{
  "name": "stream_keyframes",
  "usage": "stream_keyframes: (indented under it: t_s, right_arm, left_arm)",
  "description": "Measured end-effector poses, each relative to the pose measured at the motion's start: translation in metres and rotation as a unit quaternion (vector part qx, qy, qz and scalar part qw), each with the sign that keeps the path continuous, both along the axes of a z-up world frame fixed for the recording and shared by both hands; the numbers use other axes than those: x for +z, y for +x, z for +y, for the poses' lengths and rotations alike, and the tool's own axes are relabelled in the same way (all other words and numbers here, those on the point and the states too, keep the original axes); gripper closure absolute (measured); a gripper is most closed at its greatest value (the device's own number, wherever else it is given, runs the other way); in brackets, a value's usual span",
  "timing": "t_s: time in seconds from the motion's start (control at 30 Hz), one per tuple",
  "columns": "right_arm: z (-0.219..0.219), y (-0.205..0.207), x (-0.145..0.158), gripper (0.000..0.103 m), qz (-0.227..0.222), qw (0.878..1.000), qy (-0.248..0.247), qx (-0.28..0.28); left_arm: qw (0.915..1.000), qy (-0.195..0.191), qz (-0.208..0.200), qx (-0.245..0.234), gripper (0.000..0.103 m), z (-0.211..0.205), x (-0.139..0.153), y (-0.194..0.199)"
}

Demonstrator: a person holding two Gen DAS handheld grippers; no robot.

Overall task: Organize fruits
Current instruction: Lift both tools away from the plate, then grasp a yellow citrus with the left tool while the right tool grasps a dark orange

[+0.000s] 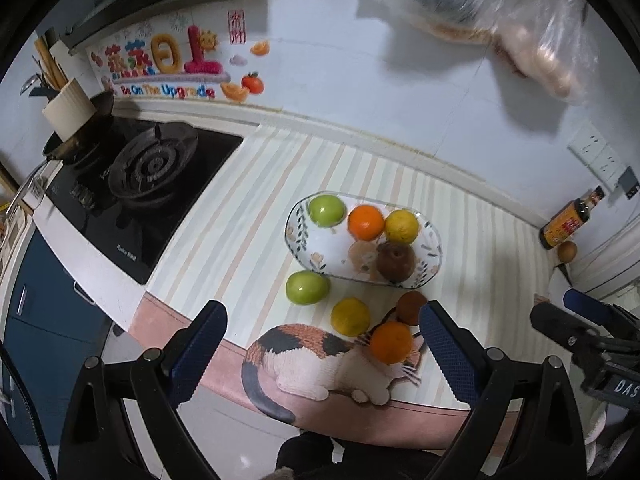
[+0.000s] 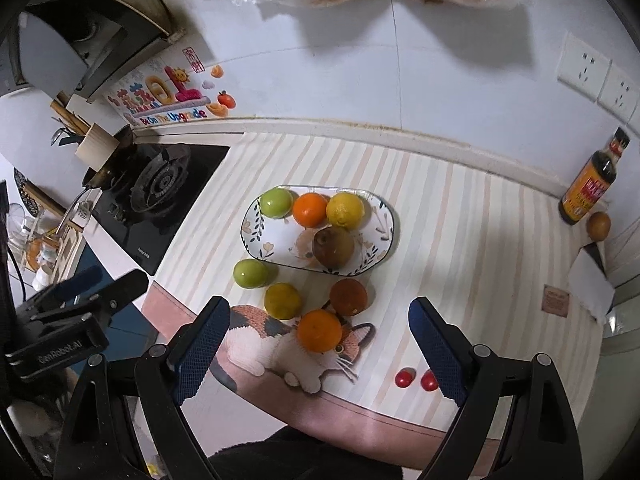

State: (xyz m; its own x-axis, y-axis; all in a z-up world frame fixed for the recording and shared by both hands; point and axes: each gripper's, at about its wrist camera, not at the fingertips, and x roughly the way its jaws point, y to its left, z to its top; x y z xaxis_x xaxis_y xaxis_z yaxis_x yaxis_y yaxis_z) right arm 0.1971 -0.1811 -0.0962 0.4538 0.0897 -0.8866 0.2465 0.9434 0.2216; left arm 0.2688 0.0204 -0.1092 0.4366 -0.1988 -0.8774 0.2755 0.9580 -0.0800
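An oval patterned plate (image 1: 304, 236) (image 2: 256, 236) on the striped counter holds a green apple (image 1: 327, 210), an orange (image 1: 365, 222), a yellow citrus (image 1: 401, 226) and a brown pear (image 1: 395, 262). In front of the plate lie a green apple (image 1: 307, 287) (image 2: 251, 274), a yellow citrus (image 1: 350, 317) (image 2: 282, 300), a brown fruit (image 1: 411, 307) (image 2: 348, 297) and an orange (image 1: 390, 342) (image 2: 319, 330). My left gripper (image 1: 324, 348) is open and empty, above the counter's front edge. My right gripper (image 2: 320, 338) is open and empty, near the loose orange.
A gas hob (image 1: 152, 168) with a pan is at the left. A sauce bottle (image 2: 592, 184) and a small brown fruit (image 2: 599, 225) stand at the back right. Two cherry tomatoes (image 2: 404, 377) lie near the front edge. A cat-print mat (image 2: 280, 344) lies under the loose fruit.
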Motion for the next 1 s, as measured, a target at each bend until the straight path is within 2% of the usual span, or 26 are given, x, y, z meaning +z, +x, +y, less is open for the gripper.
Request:
stream_keyframes:
  t_s: [0.1, 0.27, 0.37, 0.53, 0.57, 0.6, 0.63, 0.7, 0.8, 1.0]
  right_arm:
    - [-0.012, 0.015, -0.035, 0.01, 0.026, 0.999, 0.035, -0.009]
    - [-0.033, 0.044, -0.115, 0.011, 0.082, 0.993, 0.083, -0.034]
    - [-0.041, 0.061, -0.166, 0.024, 0.121, 0.986, 0.106, -0.05]
    - [-0.046, 0.084, -0.229, 0.029, 0.171, 0.975, 0.126, -0.06]
    - [-0.046, 0.087, -0.238, 0.031, 0.18, 0.973, 0.13, -0.059]
    - [-0.046, 0.091, -0.247, 0.039, 0.185, 0.971, 0.138, -0.059]
    - [-0.045, 0.094, -0.255, 0.043, 0.189, 0.97, 0.145, -0.056]
    - [-0.046, 0.095, -0.259, 0.044, 0.181, 0.971, 0.149, -0.052]
    - [-0.047, 0.09, -0.254, 0.044, 0.18, 0.974, 0.127, -0.044]
    - [-0.061, 0.068, -0.248, 0.044, 0.195, 0.974, 0.103, -0.044]
  left_arm:
    - [0.9997, 0.016, 0.016, 0.005, 0.002, -0.002, -0.023, 0.009]
    - [0.9971, 0.049, 0.052, 0.024, 0.002, -0.003, -0.072, 0.025]
    - [0.9942, 0.072, 0.076, 0.023, 0.002, -0.007, -0.1, 0.033]
    - [0.9881, 0.102, 0.115, 0.013, 0.002, -0.021, -0.142, 0.042]
    - [0.9872, 0.105, 0.12, 0.012, 0.002, -0.024, -0.148, 0.045]
    - [0.9862, 0.106, 0.127, 0.01, 0.002, -0.027, -0.154, 0.047]
    - [0.9853, 0.107, 0.134, 0.006, 0.002, -0.03, -0.159, 0.05]
    - [0.9829, 0.11, 0.147, -0.002, 0.002, -0.038, -0.17, 0.055]
    - [0.9795, 0.112, 0.167, -0.018, 0.002, -0.05, -0.185, 0.059]
    - [0.9742, 0.105, 0.196, -0.04, 0.002, -0.069, -0.215, 0.067]
